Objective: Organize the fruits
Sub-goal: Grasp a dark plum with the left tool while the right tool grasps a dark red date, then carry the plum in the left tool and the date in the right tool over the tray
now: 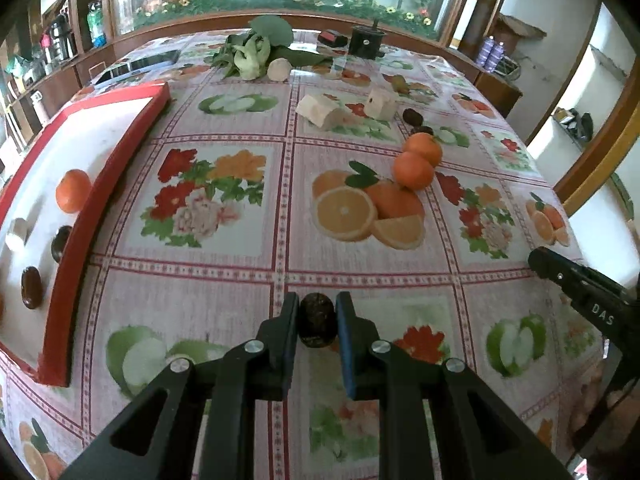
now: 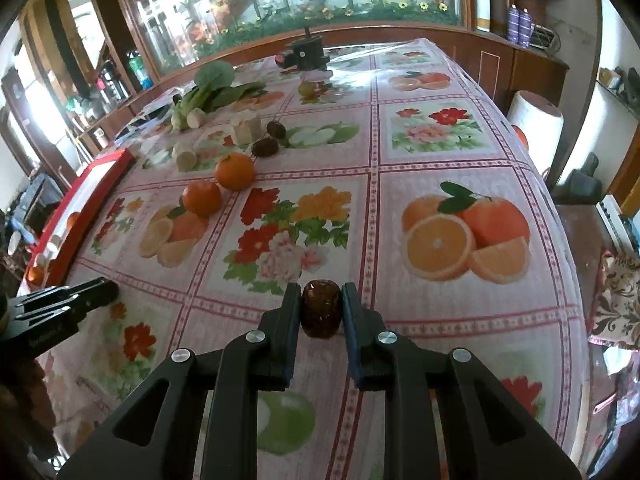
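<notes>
Dark date (image 1: 316,320) clamped upright; second date (image 2: 321,314) likewise; two tangerines (image 1: 416,160) touching.

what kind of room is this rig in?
Most likely a home dining room or kitchen. A table under a fruit-and-flower printed oilcloth carries loose produce: tangerines, leafy greens. Wooden shelves crowded with bottles run along the wall behind it.

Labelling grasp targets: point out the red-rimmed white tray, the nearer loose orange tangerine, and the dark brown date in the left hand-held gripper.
red-rimmed white tray (image 1: 120,152): left wrist view, right rim.
nearer loose orange tangerine (image 1: 413,171): left wrist view, centre.
dark brown date (image 1: 316,320): left wrist view, middle.
</notes>
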